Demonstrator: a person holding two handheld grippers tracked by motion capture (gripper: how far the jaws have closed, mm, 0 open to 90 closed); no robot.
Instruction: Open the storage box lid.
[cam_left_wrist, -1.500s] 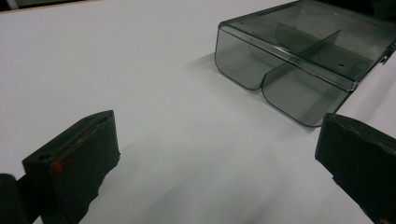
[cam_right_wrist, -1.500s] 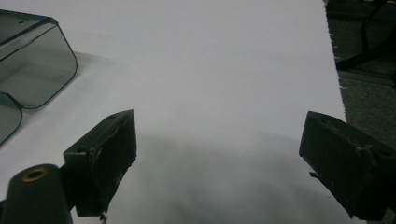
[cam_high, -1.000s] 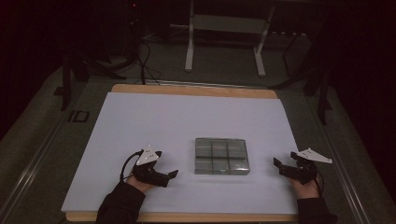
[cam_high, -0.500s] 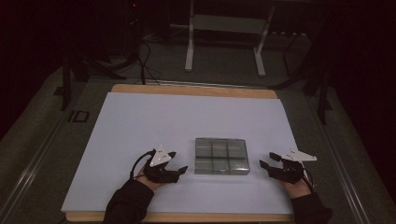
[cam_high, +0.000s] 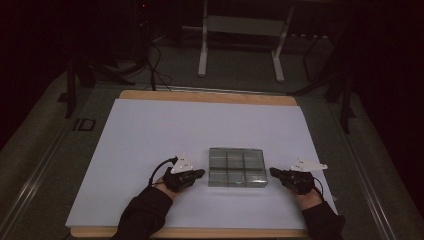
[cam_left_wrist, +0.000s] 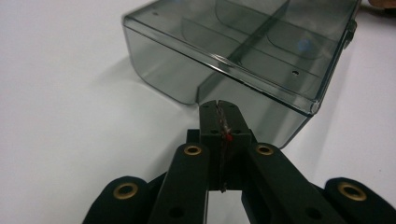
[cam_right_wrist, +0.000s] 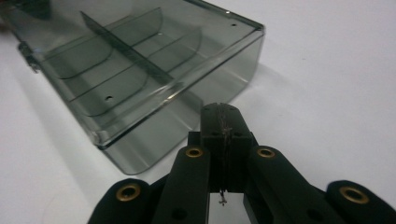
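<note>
Both sets of fingers closed on nothing, left gripper (cam_high: 198, 173) and right gripper (cam_high: 274, 173) just off opposite short ends of the smoky compartment box (cam_high: 237, 166) lying between them, long axis across the worktop (cam_high: 150, 130), neither clearly nearer.

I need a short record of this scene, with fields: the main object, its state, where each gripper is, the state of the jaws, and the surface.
main object: clear grey compartment box, with dividers inside
lid: appears closed
position: lies flat on the white table cover, near the person's edge
left gripper: at the box's left side, jaws shut, tips very close to its wall; contact cannot be told
right gripper: at the box's right side, jaws shut, tips just short of its wall
holding: neither gripper grasps anything
contents: compartments look empty
</note>
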